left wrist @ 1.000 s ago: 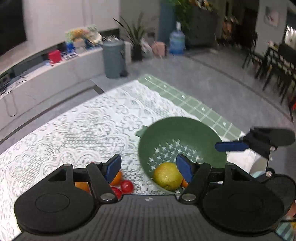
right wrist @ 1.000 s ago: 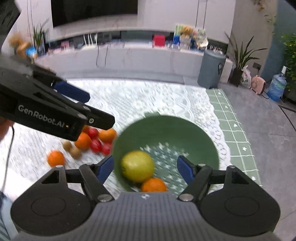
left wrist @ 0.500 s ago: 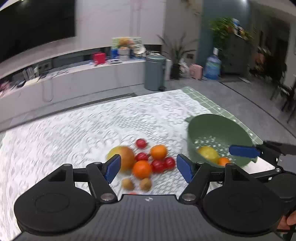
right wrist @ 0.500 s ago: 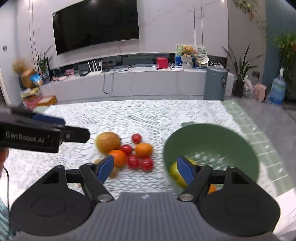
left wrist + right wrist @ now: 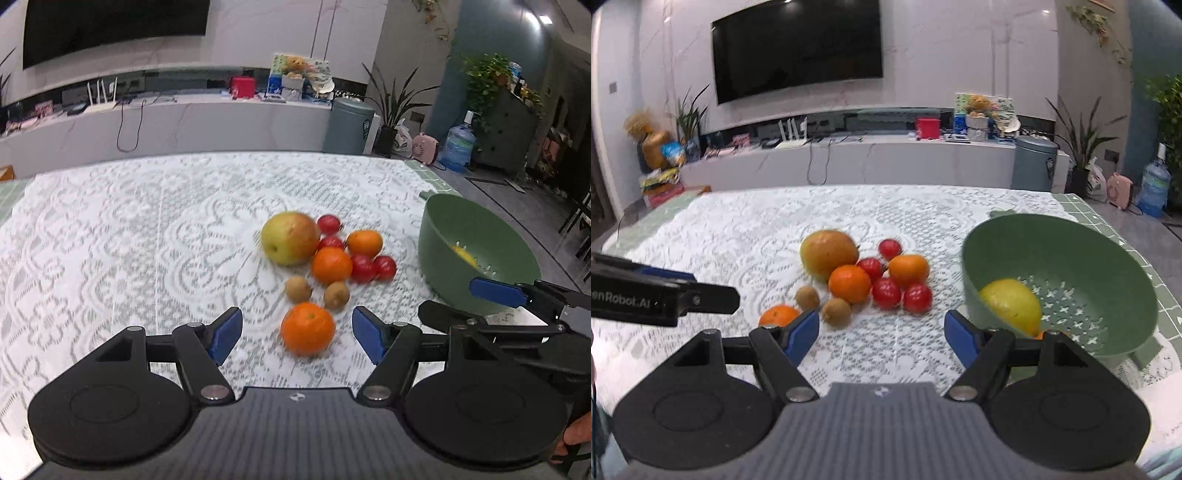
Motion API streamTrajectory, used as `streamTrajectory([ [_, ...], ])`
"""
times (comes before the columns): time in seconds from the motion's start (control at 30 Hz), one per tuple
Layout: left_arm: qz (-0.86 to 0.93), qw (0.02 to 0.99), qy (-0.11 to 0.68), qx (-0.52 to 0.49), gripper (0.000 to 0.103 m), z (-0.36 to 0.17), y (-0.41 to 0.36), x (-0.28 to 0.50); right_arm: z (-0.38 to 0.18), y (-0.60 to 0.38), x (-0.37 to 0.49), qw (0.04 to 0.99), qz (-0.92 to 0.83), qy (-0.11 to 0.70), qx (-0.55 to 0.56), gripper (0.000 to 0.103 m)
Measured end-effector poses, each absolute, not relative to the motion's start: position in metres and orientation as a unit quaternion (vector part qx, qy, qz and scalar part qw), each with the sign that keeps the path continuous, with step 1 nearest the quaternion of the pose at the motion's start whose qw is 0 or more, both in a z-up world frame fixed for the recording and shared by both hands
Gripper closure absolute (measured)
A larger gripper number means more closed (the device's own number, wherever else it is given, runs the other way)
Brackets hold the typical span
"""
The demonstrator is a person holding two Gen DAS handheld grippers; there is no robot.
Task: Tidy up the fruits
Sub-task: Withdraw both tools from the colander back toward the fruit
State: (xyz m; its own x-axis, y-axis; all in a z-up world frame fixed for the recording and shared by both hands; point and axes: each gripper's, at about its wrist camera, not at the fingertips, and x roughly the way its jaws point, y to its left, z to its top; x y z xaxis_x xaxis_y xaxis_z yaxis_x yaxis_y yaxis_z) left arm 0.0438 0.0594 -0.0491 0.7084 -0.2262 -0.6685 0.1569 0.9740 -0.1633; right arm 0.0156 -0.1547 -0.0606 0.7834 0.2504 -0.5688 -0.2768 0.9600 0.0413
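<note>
right wrist view: early going. green colander [image 5: 1108,258] holding only a yellow fruit [image 5: 1012,304] and an orange sliver; fruit cluster [image 5: 866,275] loose on counter [image 5: 738,236]. left tongs [image 5: 297,334] and right tongs [image 5: 881,332] both agape, empty.

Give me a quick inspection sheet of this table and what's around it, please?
Surface: white lace tablecloth over green check cloth.
Job's things: green colander holding a yellow fruit; loose pile beside it: large fruit, oranges, red tomatoes, two kiwis; lone orange nearest.
Clutter: nothing seen on the table.
Tongs: left tongs open, astride the lone orange, not touching; right tongs open, empty.
Cables: cord hanging off the far counter.
Surroundings: television, bin, plants, water bottle.
</note>
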Motion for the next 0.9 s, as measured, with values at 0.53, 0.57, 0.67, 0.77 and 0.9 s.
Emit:
streamTrajectory([
  [0.53, -0.109, 0.909, 0.400, -0.046, 0.023, -0.084, 0.040, 0.068, -0.092, -0.148, 0.029, 0.935, 0.139, 0.320, -0.066, 0.049],
  [0.57, -0.109, 0.908, 0.403, -0.046, 0.023, -0.085, 0.039, 0.070, -0.092, -0.147, 0.031, 0.934, 0.141, 0.320, -0.068, 0.049],
  [0.67, -0.108, 0.903, 0.412, -0.047, 0.024, -0.089, 0.037, 0.078, -0.095, -0.144, 0.033, 0.934, 0.146, 0.317, -0.074, 0.050],
  [0.77, -0.109, 0.899, 0.421, -0.054, 0.028, -0.092, 0.036, 0.084, -0.097, -0.140, 0.036, 0.936, 0.146, 0.309, -0.085, 0.050],
  [0.9, -0.108, 0.894, 0.432, -0.056, 0.039, -0.097, 0.035, 0.089, -0.099, -0.139, 0.040, 0.935, 0.149, 0.307, -0.094, 0.050],
])
